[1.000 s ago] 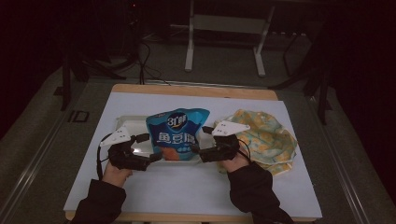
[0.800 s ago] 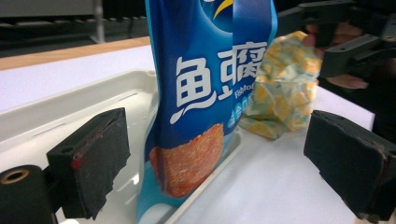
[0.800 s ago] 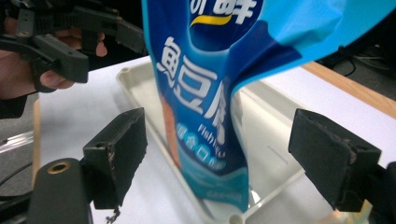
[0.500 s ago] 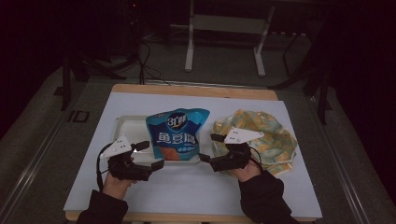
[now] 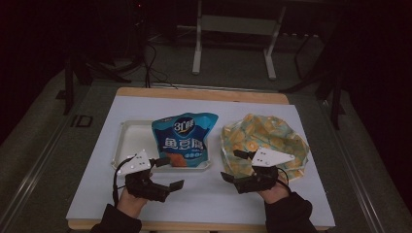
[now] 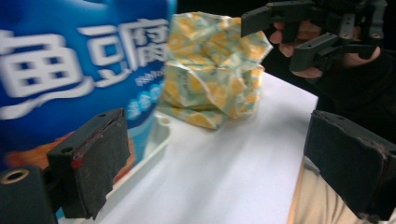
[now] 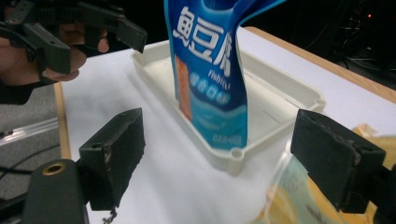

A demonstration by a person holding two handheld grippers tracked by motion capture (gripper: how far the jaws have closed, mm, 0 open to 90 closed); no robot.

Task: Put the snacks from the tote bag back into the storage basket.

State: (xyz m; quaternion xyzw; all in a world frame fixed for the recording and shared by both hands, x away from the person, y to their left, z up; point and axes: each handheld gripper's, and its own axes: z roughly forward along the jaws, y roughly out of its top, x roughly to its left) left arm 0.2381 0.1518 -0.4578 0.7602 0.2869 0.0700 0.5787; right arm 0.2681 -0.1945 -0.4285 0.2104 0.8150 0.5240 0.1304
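You are working over white sheet (image 5: pixel 204 204); white tray (image 5: pixel 127 145) holding blue snack bag (image 5: pixel 184 141) standing upright; patterned cloth bag (image 5: pixel 265 141) lying just right of it; left gripper (image 5: pixel 165 172) and right gripper (image 5: pixel 232 166) both gaping, gripping nothing; keep jaws wide, approach snack bag level, pinch lower corners evenly.

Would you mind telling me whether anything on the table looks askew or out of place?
The blue snack bag overhangs the right end of the white tray, and the patterned bag beside it is crumpled. Nothing looks spilled or torn.
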